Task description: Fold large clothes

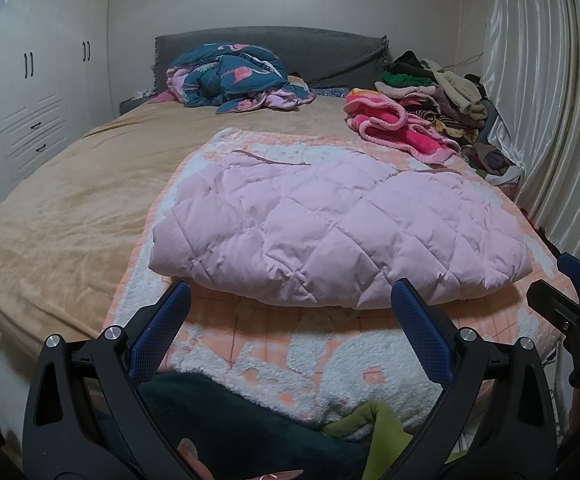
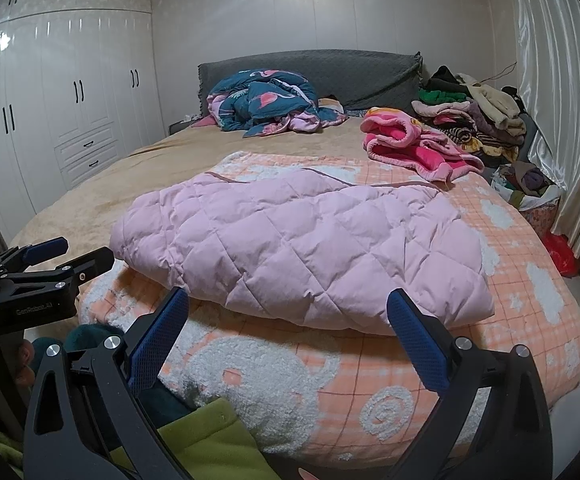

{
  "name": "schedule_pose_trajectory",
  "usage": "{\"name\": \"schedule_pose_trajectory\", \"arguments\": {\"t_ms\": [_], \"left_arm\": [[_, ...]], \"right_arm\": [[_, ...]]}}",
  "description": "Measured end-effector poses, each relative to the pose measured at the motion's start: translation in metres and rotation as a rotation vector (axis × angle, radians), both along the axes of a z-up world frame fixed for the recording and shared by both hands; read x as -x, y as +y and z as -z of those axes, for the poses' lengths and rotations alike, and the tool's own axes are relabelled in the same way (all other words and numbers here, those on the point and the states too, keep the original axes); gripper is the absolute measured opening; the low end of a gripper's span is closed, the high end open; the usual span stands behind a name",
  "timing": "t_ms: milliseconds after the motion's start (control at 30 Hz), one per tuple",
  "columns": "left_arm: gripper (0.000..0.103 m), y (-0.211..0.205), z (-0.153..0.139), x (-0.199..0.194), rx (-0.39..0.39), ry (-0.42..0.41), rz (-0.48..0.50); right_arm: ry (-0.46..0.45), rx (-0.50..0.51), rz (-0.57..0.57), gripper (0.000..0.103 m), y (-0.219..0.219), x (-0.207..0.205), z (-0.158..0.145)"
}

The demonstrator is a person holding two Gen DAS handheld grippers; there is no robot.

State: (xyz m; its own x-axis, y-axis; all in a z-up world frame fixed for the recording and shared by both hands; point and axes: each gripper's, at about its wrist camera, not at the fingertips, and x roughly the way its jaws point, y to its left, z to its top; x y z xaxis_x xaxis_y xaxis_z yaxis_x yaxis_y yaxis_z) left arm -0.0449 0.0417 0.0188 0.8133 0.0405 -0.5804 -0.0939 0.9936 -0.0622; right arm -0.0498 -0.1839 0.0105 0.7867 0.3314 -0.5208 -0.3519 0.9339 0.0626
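A pale pink quilted jacket (image 1: 329,228) lies folded flat on an orange-and-white fleece blanket (image 1: 290,352) near the foot of the bed; it also shows in the right wrist view (image 2: 309,248) on the same blanket (image 2: 369,380). My left gripper (image 1: 290,304) is open and empty, just short of the jacket's near edge. My right gripper (image 2: 288,308) is open and empty, likewise just in front of the jacket. The right gripper shows at the right edge of the left wrist view (image 1: 569,292), and the left gripper at the left edge of the right wrist view (image 2: 54,256).
A tan sheet (image 1: 70,216) covers the bed. A crumpled blue flamingo quilt (image 1: 234,76) lies by the grey headboard (image 1: 309,52). A pink fleece (image 1: 393,124) and a pile of clothes (image 1: 441,92) sit at the back right. Curtains (image 1: 549,120) hang right, white wardrobes (image 2: 62,100) stand left.
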Motion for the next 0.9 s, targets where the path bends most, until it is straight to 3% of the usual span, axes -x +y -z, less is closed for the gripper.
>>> {"name": "schedule_pose_trajectory", "arguments": {"t_ms": [567, 667, 733, 800, 900], "left_arm": [[0.094, 0.010, -0.002, -0.001, 0.001, -0.021, -0.017], [0.094, 0.022, 0.002, -0.012, 0.013, -0.001, -0.048], [0.094, 0.040, 0.009, -0.026, 0.036, 0.024, -0.082], [0.094, 0.074, 0.020, -0.048, 0.045, 0.076, -0.164], [0.094, 0.141, 0.029, -0.084, 0.021, 0.096, -0.318]], "right_arm": [[0.015, 0.006, 0.032, 0.099, -0.008, -0.007, 0.007], [0.041, -0.046, 0.075, 0.099, -0.027, -0.015, 0.012], [0.058, -0.090, 0.166, 0.099, -0.056, -0.027, 0.018], [0.054, -0.102, 0.333, 0.099, -0.105, -0.041, 0.030], [0.087, -0.044, 0.696, 0.099, -0.215, -0.058, 0.060]]}}
